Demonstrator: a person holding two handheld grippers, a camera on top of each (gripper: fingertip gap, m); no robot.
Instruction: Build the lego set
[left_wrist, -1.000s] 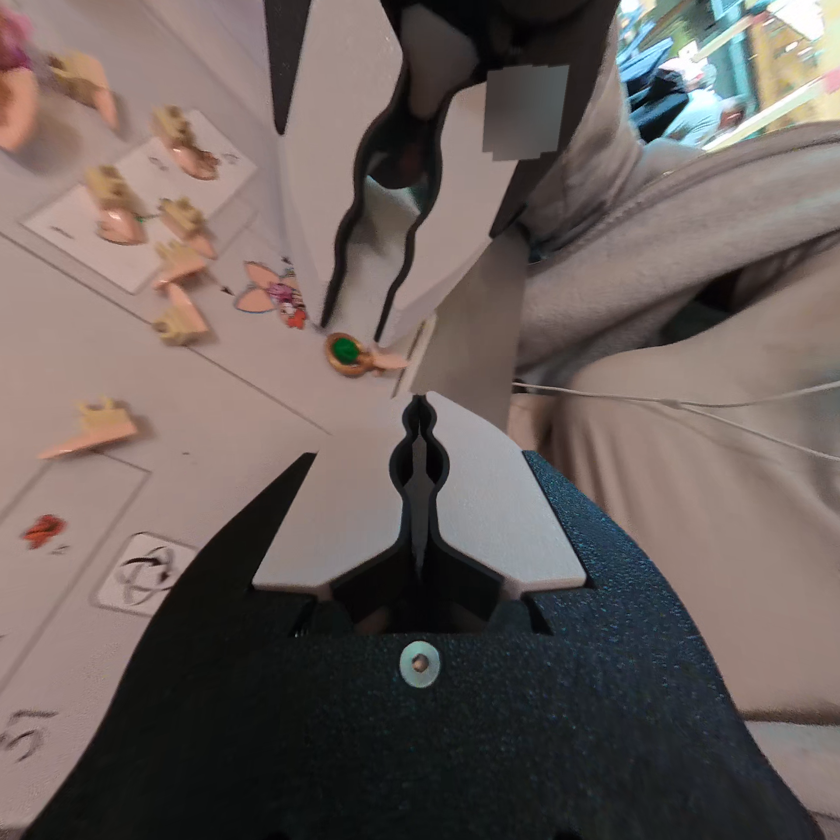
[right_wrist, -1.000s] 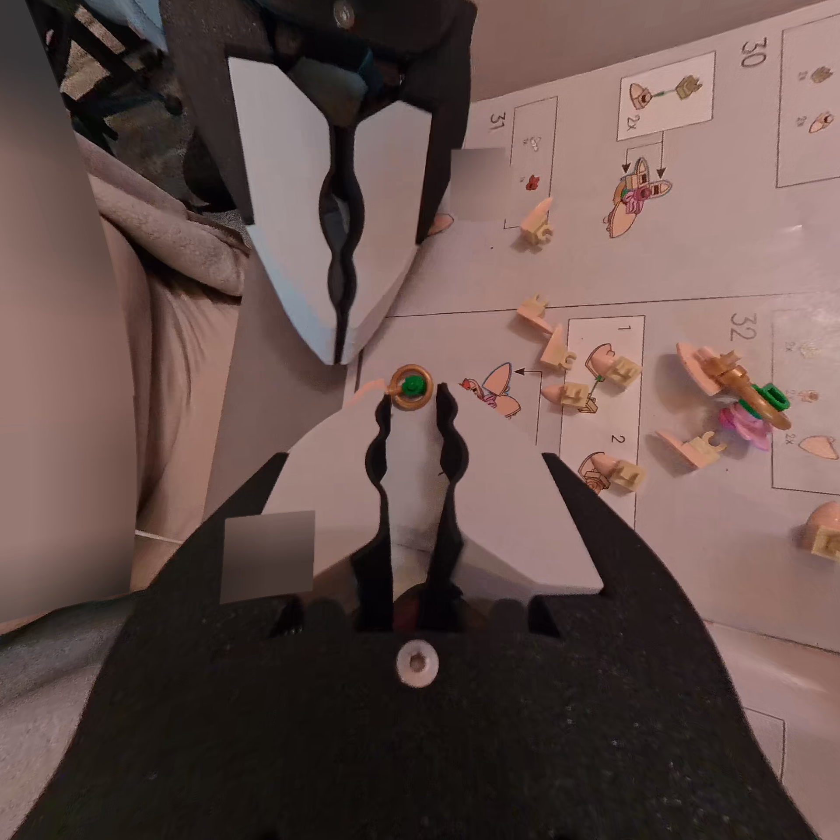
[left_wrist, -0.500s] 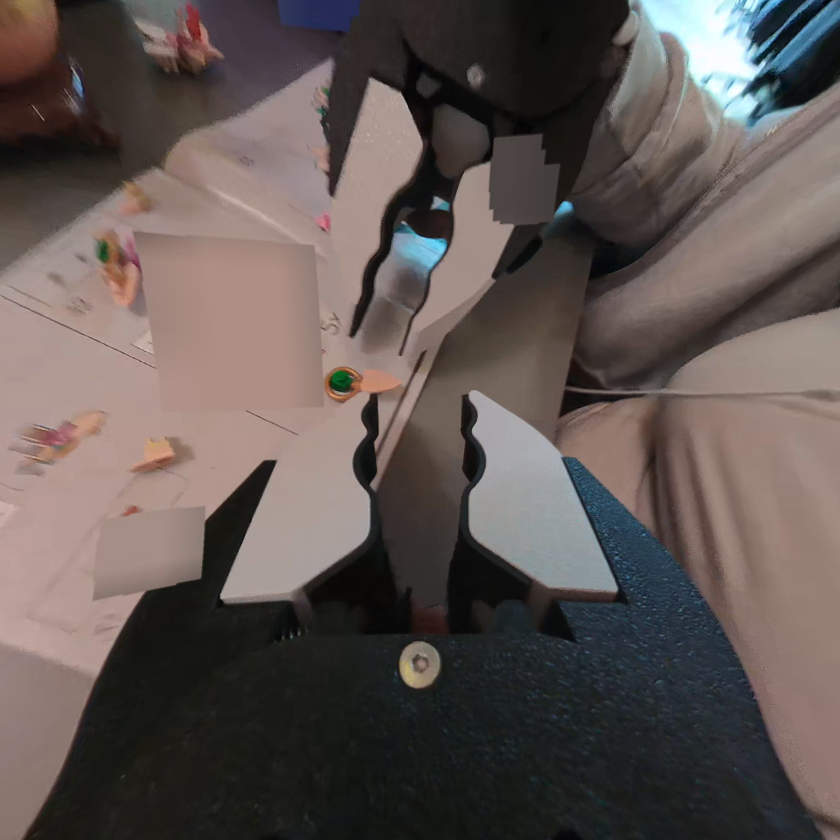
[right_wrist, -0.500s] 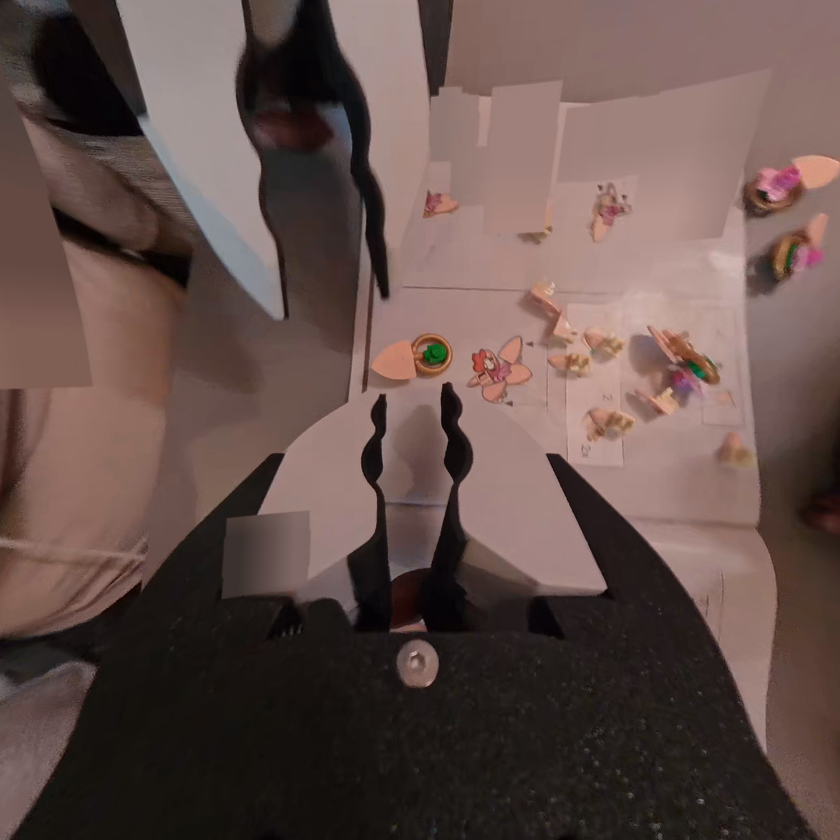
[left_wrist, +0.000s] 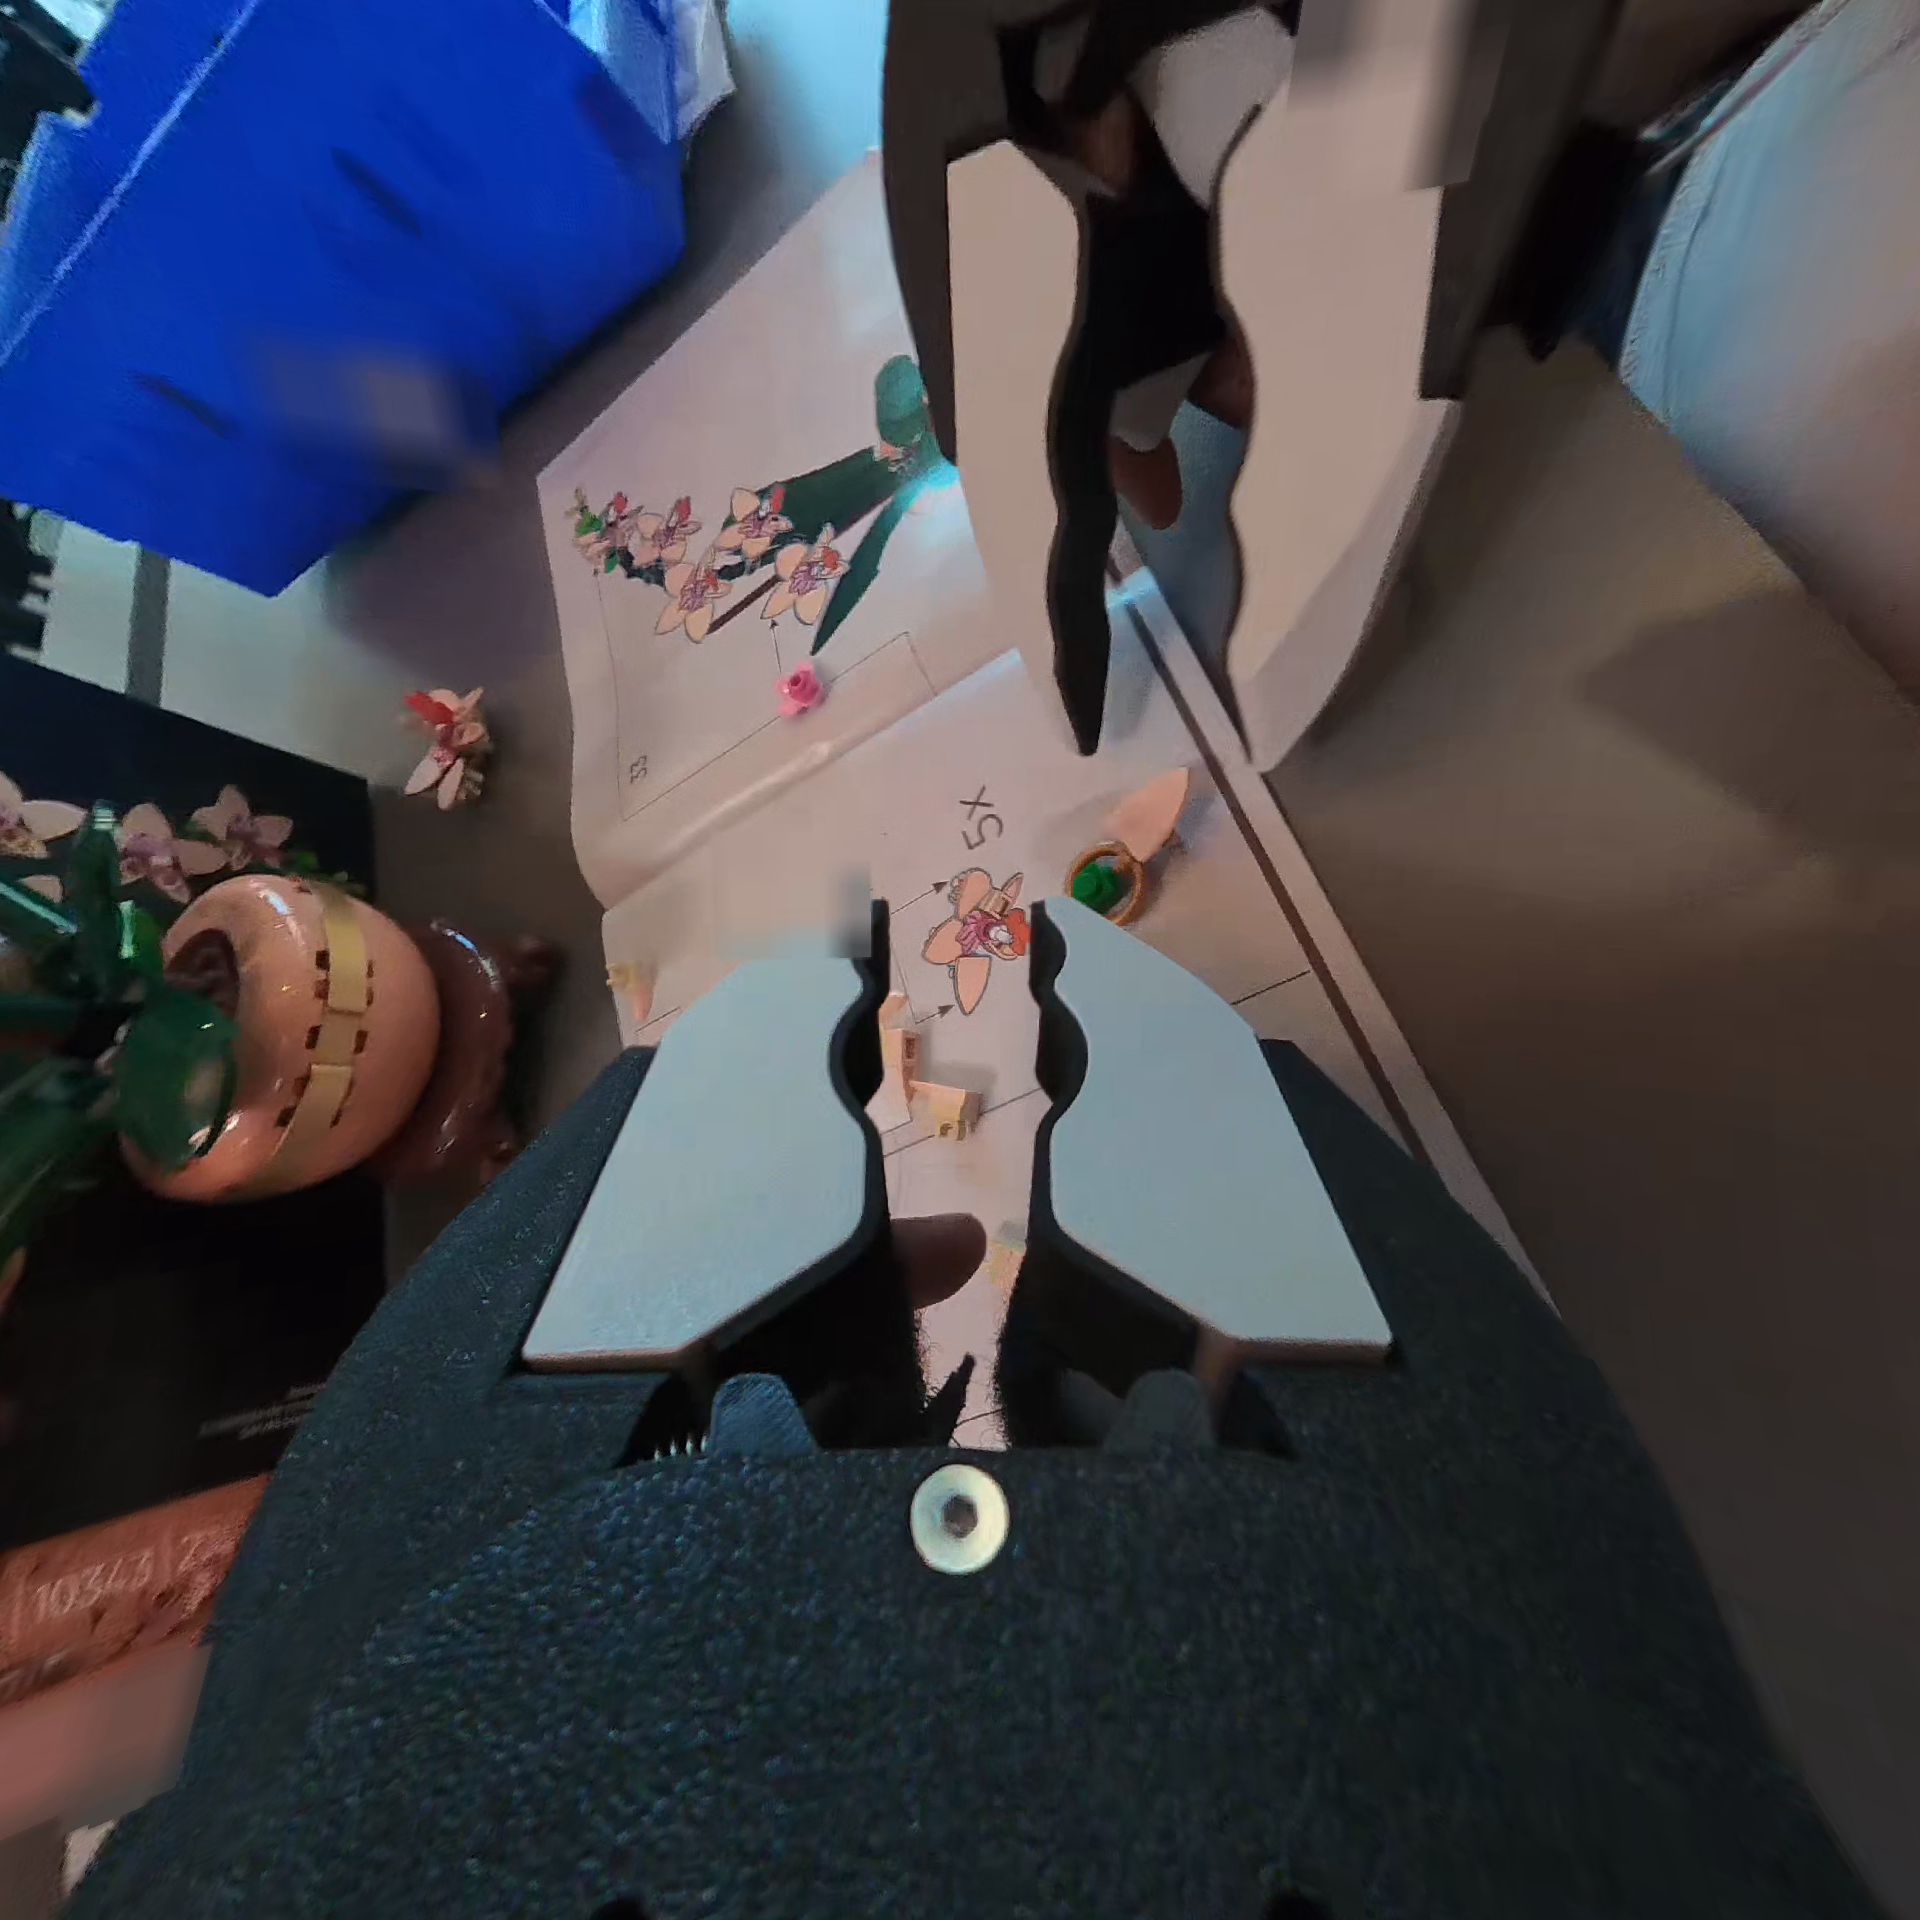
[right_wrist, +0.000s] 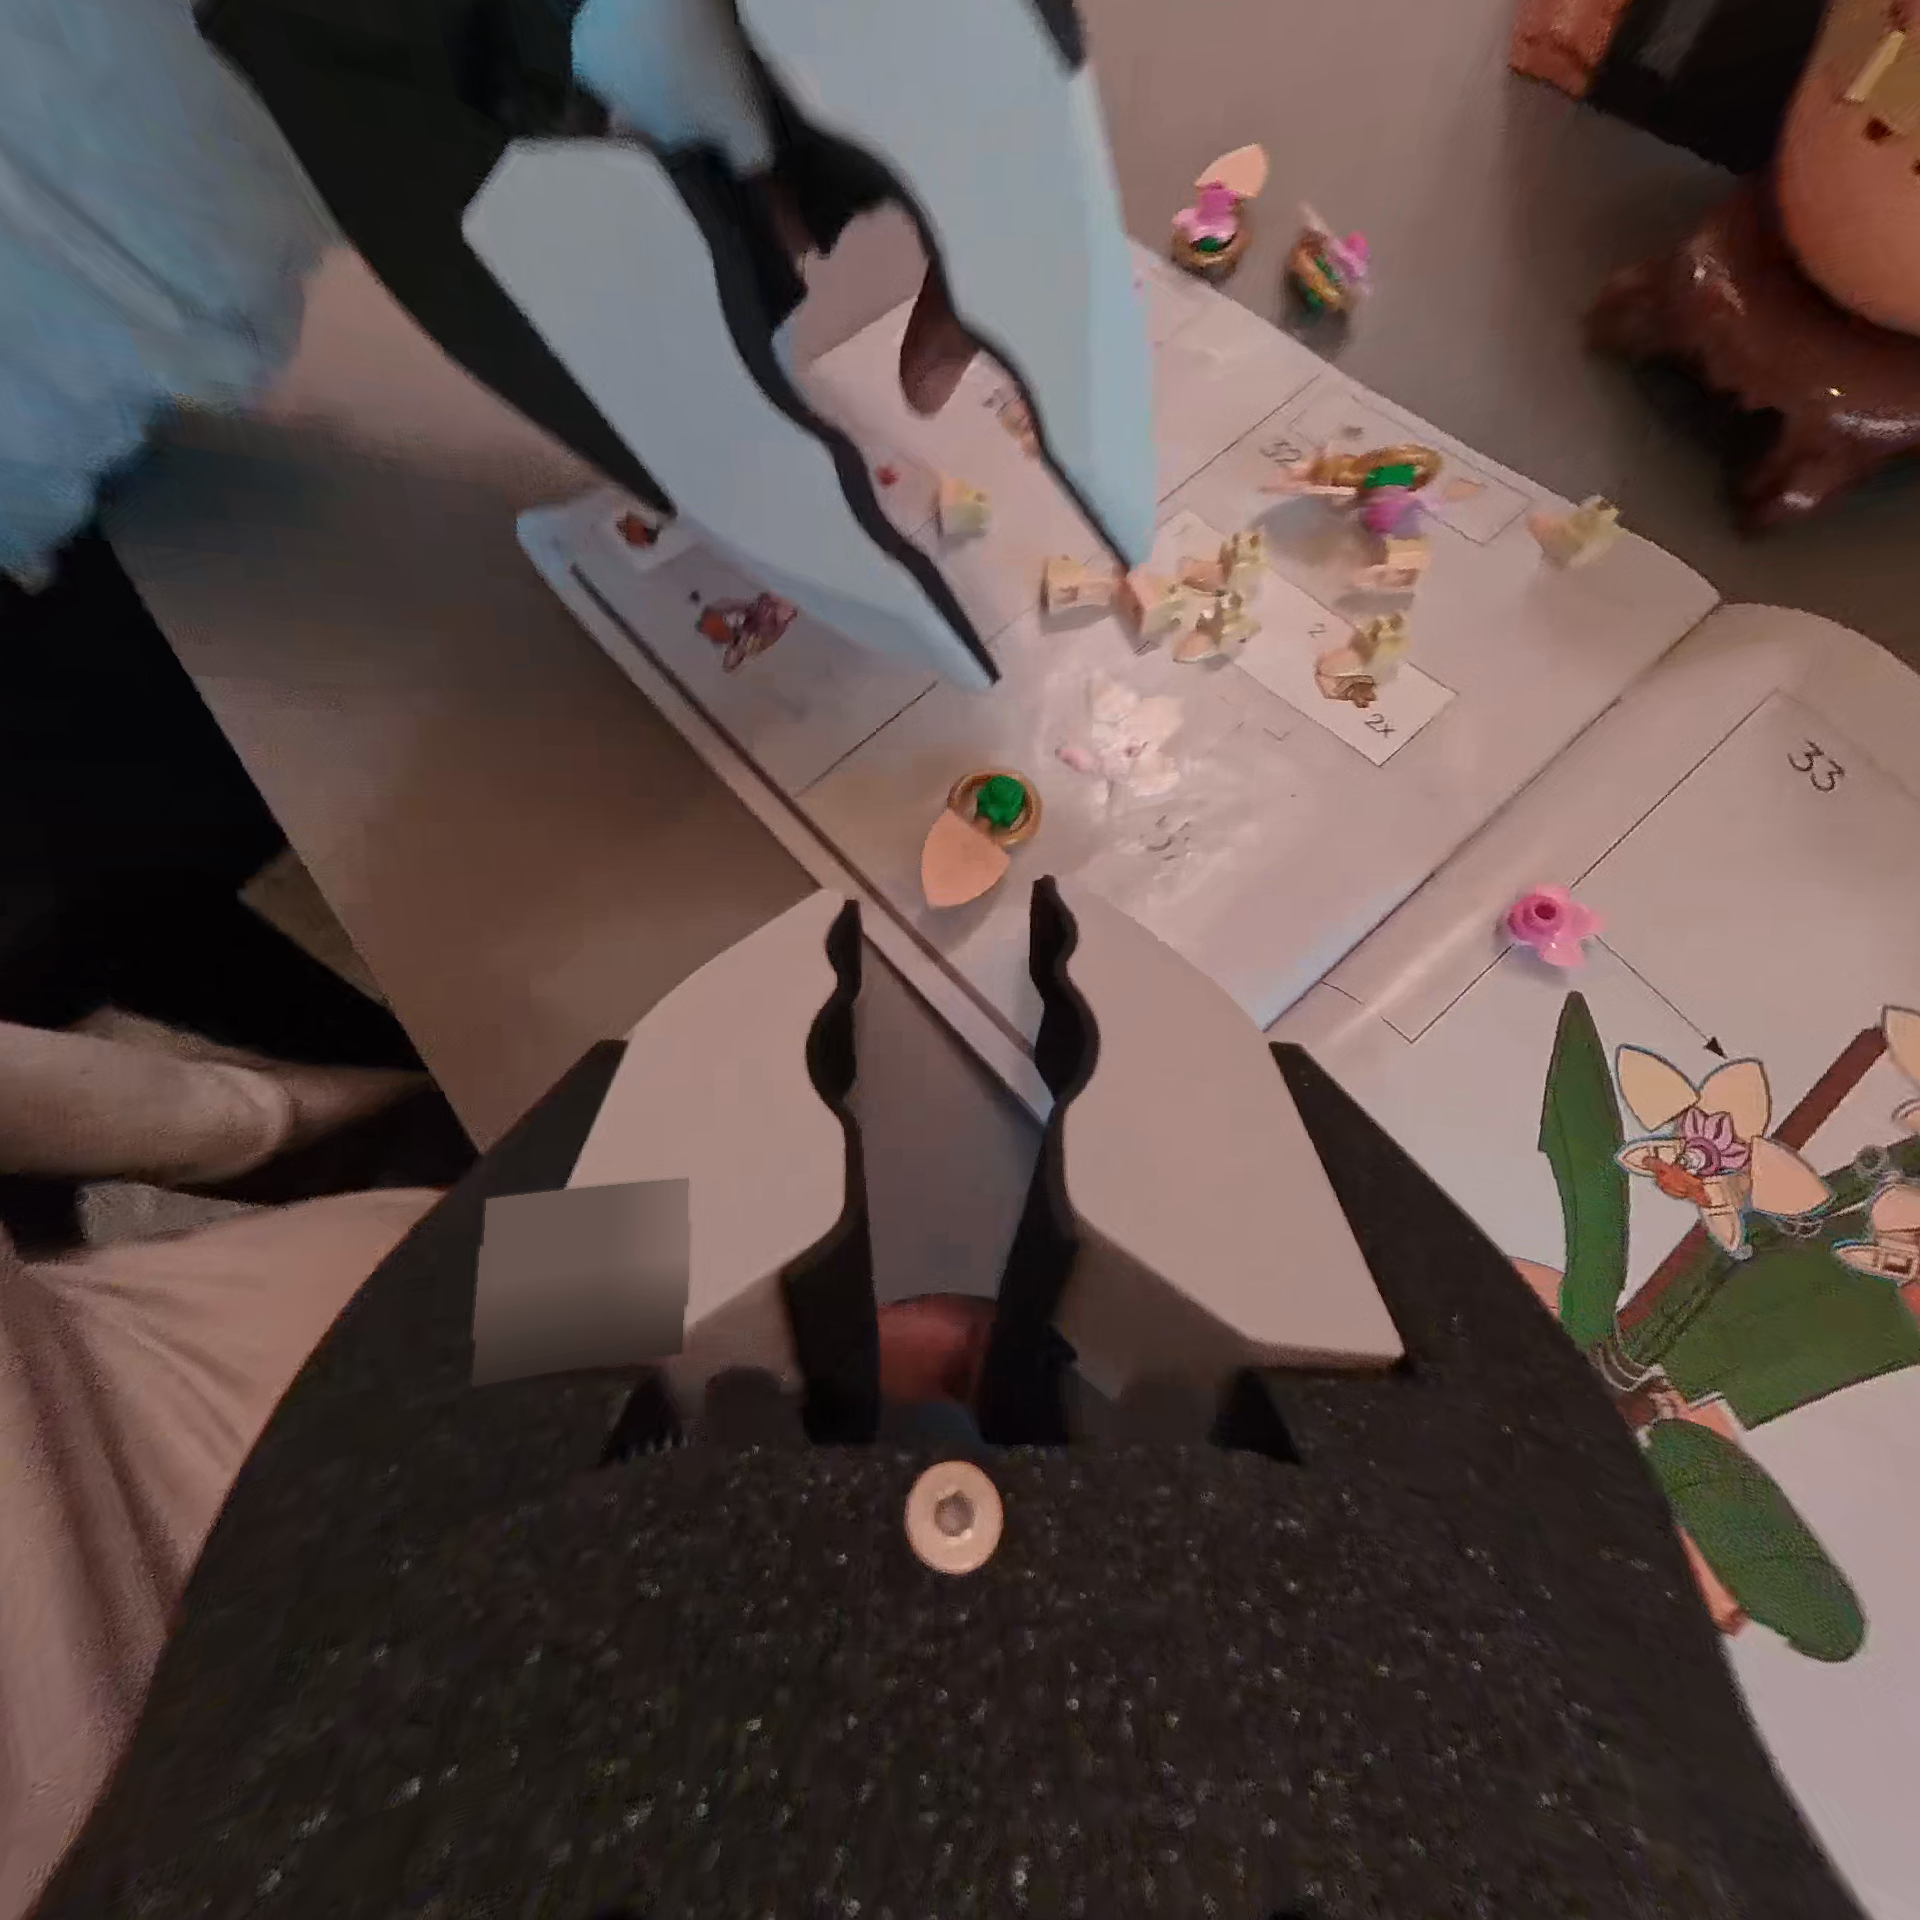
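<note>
A gold ring piece with a green stud and a peach petal lies on the open instruction booklet near its edge; it also shows in the right wrist view. My left gripper is open and empty, above the booklet just left of that piece. My right gripper is open and empty, just short of the same piece. Each gripper shows in the other's view, open, above the booklet. Several cream and peach petal parts lie on the page. A pink flower stud lies on the other page.
A peach pot with green leaves on a brown stand sits left. A blue bin stands behind. A built flower lies by the booklet. Two gold-and-pink assemblies lie beyond the page. A black box lies under the pot. Across from one pair of fingers to the other is roughly 5 cm. Between my right fingertips and the pink flower stud there is roughly 8 cm.
My left gripper went from shut to open. Both grippers lifted and swung away from the ring piece, which stays on the booklet. The left view turned toward the pot and bin.
</note>
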